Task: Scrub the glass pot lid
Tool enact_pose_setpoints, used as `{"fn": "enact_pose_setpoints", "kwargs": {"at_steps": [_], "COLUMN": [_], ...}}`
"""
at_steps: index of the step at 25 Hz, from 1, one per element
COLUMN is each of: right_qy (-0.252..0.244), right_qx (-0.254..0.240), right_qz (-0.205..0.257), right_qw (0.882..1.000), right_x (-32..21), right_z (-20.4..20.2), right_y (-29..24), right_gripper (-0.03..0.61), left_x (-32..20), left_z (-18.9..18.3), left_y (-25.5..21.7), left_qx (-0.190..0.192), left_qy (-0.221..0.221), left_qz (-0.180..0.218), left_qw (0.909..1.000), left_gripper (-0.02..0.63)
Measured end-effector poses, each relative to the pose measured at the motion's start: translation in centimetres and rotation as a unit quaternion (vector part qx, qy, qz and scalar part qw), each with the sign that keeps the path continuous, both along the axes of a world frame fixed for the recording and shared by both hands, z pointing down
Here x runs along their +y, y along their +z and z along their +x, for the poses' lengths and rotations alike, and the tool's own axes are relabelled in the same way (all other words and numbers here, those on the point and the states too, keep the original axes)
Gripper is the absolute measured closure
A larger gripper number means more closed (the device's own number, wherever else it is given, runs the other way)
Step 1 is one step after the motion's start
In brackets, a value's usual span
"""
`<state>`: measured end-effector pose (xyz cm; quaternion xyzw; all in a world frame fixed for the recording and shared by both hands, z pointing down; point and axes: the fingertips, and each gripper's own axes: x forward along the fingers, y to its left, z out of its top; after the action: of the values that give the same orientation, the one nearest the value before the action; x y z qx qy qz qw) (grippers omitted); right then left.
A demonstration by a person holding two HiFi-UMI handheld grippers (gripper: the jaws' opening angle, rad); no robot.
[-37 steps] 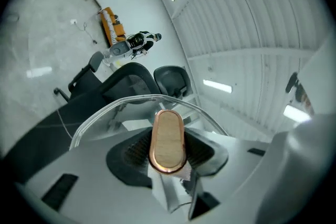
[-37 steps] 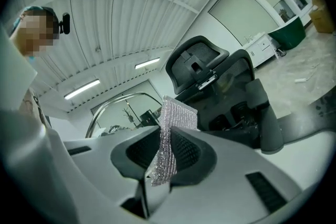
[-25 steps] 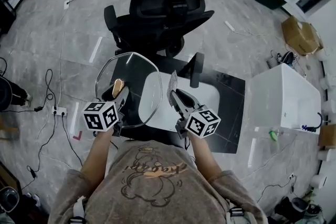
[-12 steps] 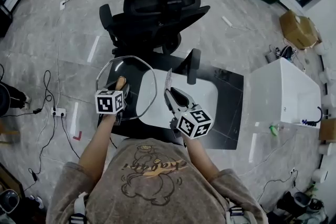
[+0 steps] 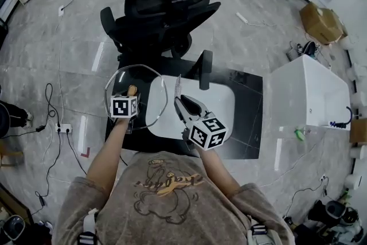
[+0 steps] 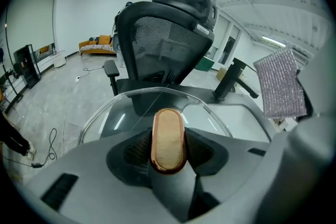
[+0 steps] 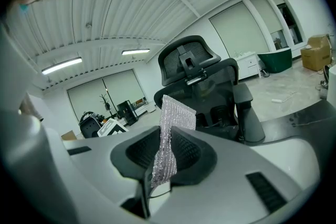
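Snugly between left fingers [image 6: 135, 150]: lid knob [image 6: 168, 139].

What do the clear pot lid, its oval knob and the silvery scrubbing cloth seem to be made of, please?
Clear pot lid: apparently glass, the chair showing through.
Oval knob: pale wood-like face, glossy copper-coloured rim.
Silvery scrubbing cloth: glittering mesh, probably metallic fibre.
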<state>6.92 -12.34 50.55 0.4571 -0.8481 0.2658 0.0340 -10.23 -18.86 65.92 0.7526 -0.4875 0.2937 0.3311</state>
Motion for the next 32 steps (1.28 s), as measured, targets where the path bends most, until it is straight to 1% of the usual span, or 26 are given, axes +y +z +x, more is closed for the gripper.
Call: {"fn": "enact_pose_setpoints", "kwargs": {"at_steps": [8,12,14,16,17,18,19,20,21,23,25,28,30,32], "right_qy": [0.003,0.001,-0.001,-0.001,0.0,0.0,0.001,0.001,0.0,-0.004,-0.008,-0.011,-0.015,-0.02], "right_qx": [0.0,0.001,0.003,0.007,0.009,0.012,0.014,0.017,0.019,0.023,0.032,0.052,0.058,0.058], "right_qz": [-0.006,-0.01,-0.012,-0.011,-0.011,-0.01,-0.01,-0.008,-0.007,-0.002,0.003,0.013,0.017,0.019], "right_qw": [1.0,1.0,1.0,1.0,1.0,1.0,1.0,1.0,1.0,1.0,0.999,0.999,0.998,0.998], "right_x": [0.0,0.0,0.0,-0.1,-0.2,-0.4,-0.5,-0.6,-0.7,-0.7,-0.6,-0.3,-0.2,0.1], "right_z": [0.3,0.2,0.1,0.1,0.1,0.1,0.1,-0.1,-0.2,-0.6,-1.1,-1.8,-2.5,-3.0], "right_y": [0.3,0.6,0.9,1.0,1.0,1.0,1.0,1.0,0.9,0.5,-0.1,-0.8,-1.1,-1.3], "right_gripper": [0.495,0.495,0.495,0.495,0.495,0.495,0.495,0.495,0.495,0.495,0.495,0.495,0.495,0.495], "left_x": [-0.4,-0.5,-0.7,-1.0,-1.0,-1.0,-0.8,-0.5,-0.1,0.9,2.2,3.9,4.8,5.5], "left_z": [0.3,0.5,0.5,0.2,0.0,-0.2,-0.4,-0.4,-0.3,0.1,0.4,0.5,0.2,-0.2], "left_y": [1.4,1.3,0.1,-1.5,-2.5,-3.7,-4.9,-6.1,-7.4,-9.9,-12.5,-15.8,-17.1,-17.7], "left_qx": [-0.02,-0.017,-0.009,-0.005,-0.005,-0.003,0.002,0.011,0.024,0.049,0.076,0.13,0.147,0.149], "left_qy": [0.001,-0.003,-0.009,-0.018,-0.023,-0.028,-0.032,-0.034,-0.033,-0.024,-0.02,-0.031,-0.041,-0.048], "left_qz": [-0.009,-0.004,0.014,0.04,0.055,0.073,0.09,0.105,0.118,0.142,0.169,0.195,0.206,0.216], "left_qw": [0.9998,0.9998,0.9998,0.999,0.9982,0.9969,0.9954,0.9938,0.9922,0.9883,0.9824,0.9715,0.9665,0.9638], "left_gripper": [0.433,0.43,0.426,0.425,0.434,0.471,0.542,0.579,0.596,0.597,0.597,0.597,0.597,0.597]}}
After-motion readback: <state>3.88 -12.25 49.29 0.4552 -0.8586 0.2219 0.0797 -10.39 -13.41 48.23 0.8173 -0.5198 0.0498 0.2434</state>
